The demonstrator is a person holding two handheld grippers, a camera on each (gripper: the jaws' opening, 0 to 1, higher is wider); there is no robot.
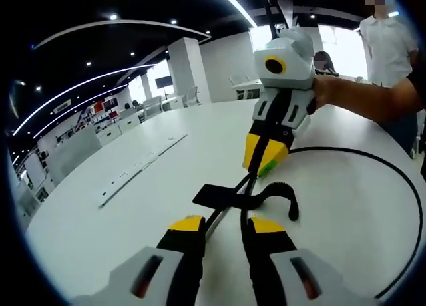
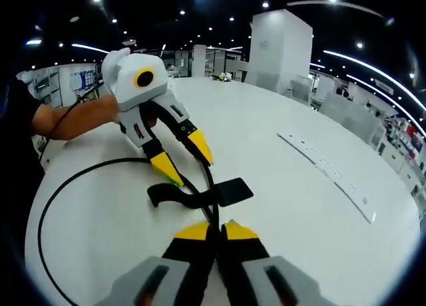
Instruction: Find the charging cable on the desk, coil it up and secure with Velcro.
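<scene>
A black charging cable (image 1: 399,179) lies in a wide loop on the white round table (image 1: 120,226). Both of its runs meet at a black Velcro strap (image 1: 214,196), which lies flat with one end curled up. My left gripper (image 1: 226,225) is open, its yellow jaws either side of the cable just short of the strap. From the upper right, the right gripper (image 1: 263,169) comes down with its jaws shut on the cable beyond the strap. In the right gripper view, my right gripper (image 2: 216,229) pinches the cable (image 2: 66,186) close to the strap (image 2: 226,189). The left gripper (image 2: 193,171) stands open over it.
A long white power strip (image 1: 140,166) is set in the table (image 2: 319,239) and is also seen from the other side as the power strip (image 2: 326,166). A person in a white shirt (image 1: 386,40) stands behind the table. White pillars and office chairs stand beyond the table's edge.
</scene>
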